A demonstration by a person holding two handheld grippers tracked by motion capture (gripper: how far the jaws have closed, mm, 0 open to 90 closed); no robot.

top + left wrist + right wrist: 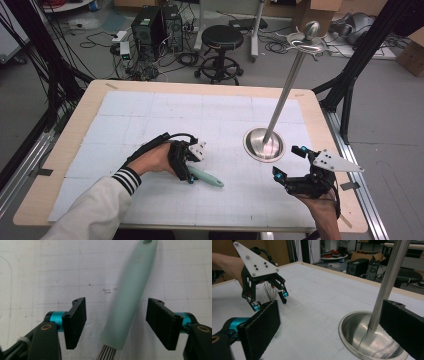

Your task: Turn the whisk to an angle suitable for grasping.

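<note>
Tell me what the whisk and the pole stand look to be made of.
Whisk: the handle looks like matte, pale green plastic or silicone, smooth with no glare; which of the two is unclear. The wires at its end look like thin bright steel.

Stand: polished metal, probably stainless steel. Its dished base and pole mirror the surroundings and show bright highlights.

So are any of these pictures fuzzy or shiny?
Left gripper view: the whisk handle looks sharp and casts a soft shadow on its right. Right gripper view: the near black tongs are blurry, and the steel stand has bright glare. High view: soft all over.
</note>
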